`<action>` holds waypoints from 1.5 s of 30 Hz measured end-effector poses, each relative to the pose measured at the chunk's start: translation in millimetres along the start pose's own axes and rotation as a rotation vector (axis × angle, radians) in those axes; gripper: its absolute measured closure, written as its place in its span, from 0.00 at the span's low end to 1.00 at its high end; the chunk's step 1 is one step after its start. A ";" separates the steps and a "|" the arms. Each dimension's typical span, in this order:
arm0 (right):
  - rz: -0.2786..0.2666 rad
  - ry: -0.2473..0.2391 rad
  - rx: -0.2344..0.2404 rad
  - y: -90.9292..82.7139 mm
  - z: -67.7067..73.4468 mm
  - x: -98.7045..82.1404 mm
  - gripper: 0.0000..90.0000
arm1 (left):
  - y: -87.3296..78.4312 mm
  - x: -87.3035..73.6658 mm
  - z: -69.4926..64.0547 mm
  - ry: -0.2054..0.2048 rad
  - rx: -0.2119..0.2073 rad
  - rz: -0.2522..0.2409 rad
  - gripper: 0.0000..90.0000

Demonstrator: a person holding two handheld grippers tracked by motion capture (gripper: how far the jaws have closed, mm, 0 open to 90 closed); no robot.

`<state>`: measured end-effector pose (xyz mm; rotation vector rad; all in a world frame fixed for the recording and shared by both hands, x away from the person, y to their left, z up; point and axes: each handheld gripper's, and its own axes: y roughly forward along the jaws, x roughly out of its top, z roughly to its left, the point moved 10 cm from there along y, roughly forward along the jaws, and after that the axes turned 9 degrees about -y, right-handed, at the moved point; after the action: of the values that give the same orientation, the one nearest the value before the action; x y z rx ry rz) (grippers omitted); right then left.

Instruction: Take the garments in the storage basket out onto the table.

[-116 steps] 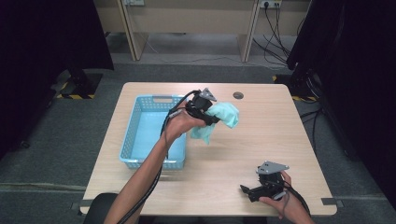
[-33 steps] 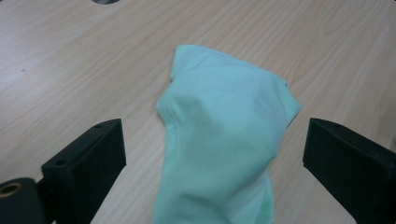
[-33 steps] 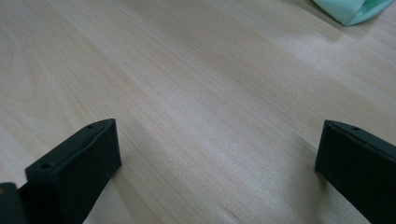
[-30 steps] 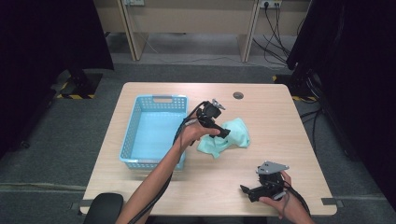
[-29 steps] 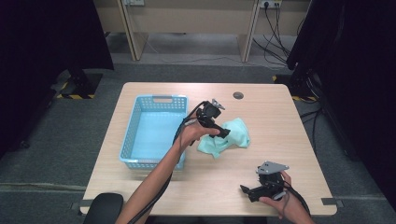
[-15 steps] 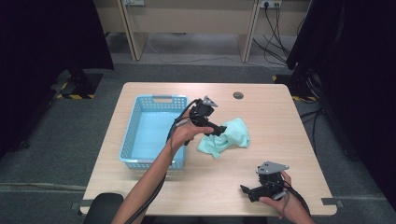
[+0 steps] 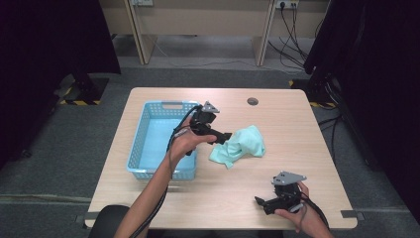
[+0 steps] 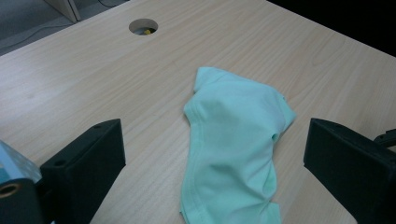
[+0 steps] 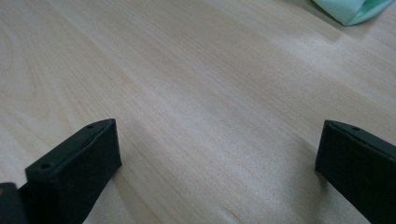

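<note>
- Nearest us, our right gripper (image 7: 262, 202), a black two-jaw tool with a grey three-cornered plate on top, sits low over the near right part of the pale wooden table (image 7: 317, 148). Its own view shows the jaws spread wide with only bare wood grain between them, so it holds nothing.
- In that same view a corner of the mint-green crumpled cloth (image 9: 352, 10) lies far off at the top edge, well apart from this gripper.
- Further in, our left gripper (image 7: 225, 135) hovers just beside the cloth (image 7: 238, 147), pointing at it from the basket side. Its own view has the jaws standing wide apart, with the cloth (image 8: 233, 149) lying on the table between and beyond them, gripped by neither.
- The cloth rests in a loose heap near the middle of the table, just right of the light blue plastic lattice basket (image 7: 143, 134) and clear of its rim.
- The basket looks empty from above, as far as we can tell.
- Farthest, a small round cable hole (image 7: 252, 101) sits in the tabletop near the back edge.
- Our judgement: the cloth is out of the basket and lying free on the table, but bunched up. What seems left is to take hold of it with both grippers and spread or fold it; neither grasp has begun.
</note>
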<state>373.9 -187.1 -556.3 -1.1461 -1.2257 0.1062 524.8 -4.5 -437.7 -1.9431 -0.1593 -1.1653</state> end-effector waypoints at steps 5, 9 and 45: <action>-0.001 0.000 -0.001 0.1 0.0 0.1 0.00 | -8.1 -0.2 8.4 -0.007 0.011 -0.011 0.06; -0.001 -0.001 0.000 0.1 -0.1 0.0 0.00 | -13.8 -0.7 15.2 -0.022 0.018 -0.026 0.06; 0.001 -0.001 -0.001 0.0 -0.1 -0.1 0.00 | -63.1 -26.1 41.5 -0.044 0.056 -0.095 0.06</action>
<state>374.0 -187.2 -556.4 -1.1472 -1.2267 0.1072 507.0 72.9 -429.2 -1.9303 -0.3077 -1.1673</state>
